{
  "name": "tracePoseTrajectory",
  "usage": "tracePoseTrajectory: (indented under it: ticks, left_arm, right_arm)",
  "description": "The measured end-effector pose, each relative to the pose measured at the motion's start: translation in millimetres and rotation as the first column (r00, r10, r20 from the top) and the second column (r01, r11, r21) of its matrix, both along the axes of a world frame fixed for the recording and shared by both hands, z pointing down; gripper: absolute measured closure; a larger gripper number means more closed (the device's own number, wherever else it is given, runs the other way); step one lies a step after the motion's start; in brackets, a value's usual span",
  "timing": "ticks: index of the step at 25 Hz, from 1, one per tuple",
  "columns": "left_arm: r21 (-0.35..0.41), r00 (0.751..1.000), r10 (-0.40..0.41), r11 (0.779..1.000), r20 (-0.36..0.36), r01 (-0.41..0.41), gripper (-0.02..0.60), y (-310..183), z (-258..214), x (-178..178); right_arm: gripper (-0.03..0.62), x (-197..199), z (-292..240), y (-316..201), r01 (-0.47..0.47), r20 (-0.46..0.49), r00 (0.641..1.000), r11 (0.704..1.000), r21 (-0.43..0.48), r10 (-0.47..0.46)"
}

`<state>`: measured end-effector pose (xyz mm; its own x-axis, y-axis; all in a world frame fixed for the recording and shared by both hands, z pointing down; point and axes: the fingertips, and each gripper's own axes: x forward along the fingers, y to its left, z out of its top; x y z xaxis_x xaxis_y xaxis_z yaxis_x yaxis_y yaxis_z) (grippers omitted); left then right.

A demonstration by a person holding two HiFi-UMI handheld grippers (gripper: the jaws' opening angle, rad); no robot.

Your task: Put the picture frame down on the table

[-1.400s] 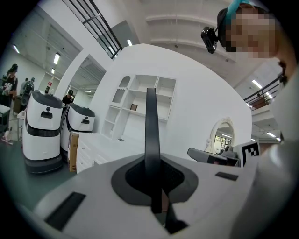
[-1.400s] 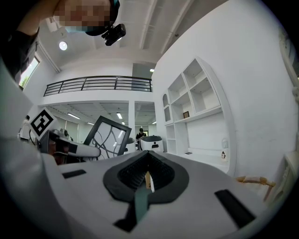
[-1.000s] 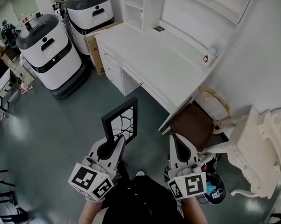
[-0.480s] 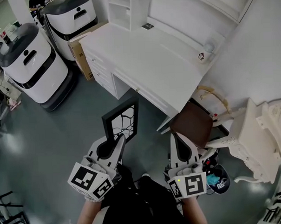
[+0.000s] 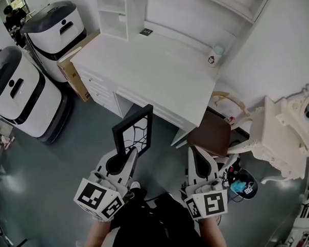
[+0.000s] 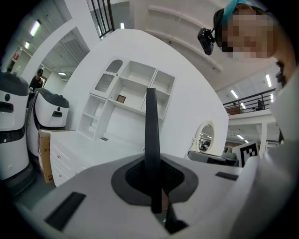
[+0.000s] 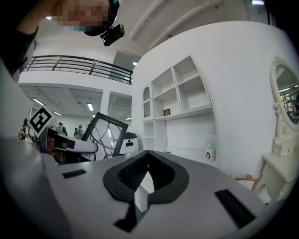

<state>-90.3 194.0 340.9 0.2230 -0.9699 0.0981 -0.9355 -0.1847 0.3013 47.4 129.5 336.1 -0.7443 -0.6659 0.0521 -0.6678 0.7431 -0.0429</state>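
A black picture frame (image 5: 134, 131) with a branching line pattern stands upright in the air, held by its lower edge in my left gripper (image 5: 126, 158), which is shut on it. In the left gripper view the picture frame (image 6: 151, 140) shows edge-on as a dark bar rising from between the jaws. My right gripper (image 5: 197, 157) is shut on nothing, level with the left one and to its right. From the right gripper view the picture frame (image 7: 103, 135) appears at the left. The white table (image 5: 152, 74) lies ahead, beyond the frame.
A small bottle (image 5: 213, 56) stands at the table's far right corner, a small dark item (image 5: 145, 32) near its back. A brown-seated chair (image 5: 214, 135) is by the table's right end, a white dresser (image 5: 288, 135) further right. White robot units (image 5: 20, 93) and a cardboard box (image 5: 73, 73) stand left.
The view has shifted toward the table, so the table, chair and white units slid left and down in the head view. Both grippers and the frame keep their places relative to me.
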Motion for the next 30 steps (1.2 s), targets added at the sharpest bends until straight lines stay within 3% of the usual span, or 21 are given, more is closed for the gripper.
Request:
tracePoseTrajectory:
  ticks: [10, 30]
  left_arm:
    - [0.018, 0.996, 0.093, 0.995, 0.007, -0.093, 0.569, 0.8, -0.3, -54.8]
    - [0.005, 0.991, 0.134, 0.991, 0.004, -0.134, 0.569, -6.2, 15.0, -61.4]
  right_arm:
    - [0.592, -39.6, -8.5, 5.3, -0.121, -0.004, 0.993, 0.992, 0.035, 0.122]
    - [0.592, -45.9, 1.2, -6.8, -0.156, -0.026, 0.987, 0.987, 0.042, 0.157]
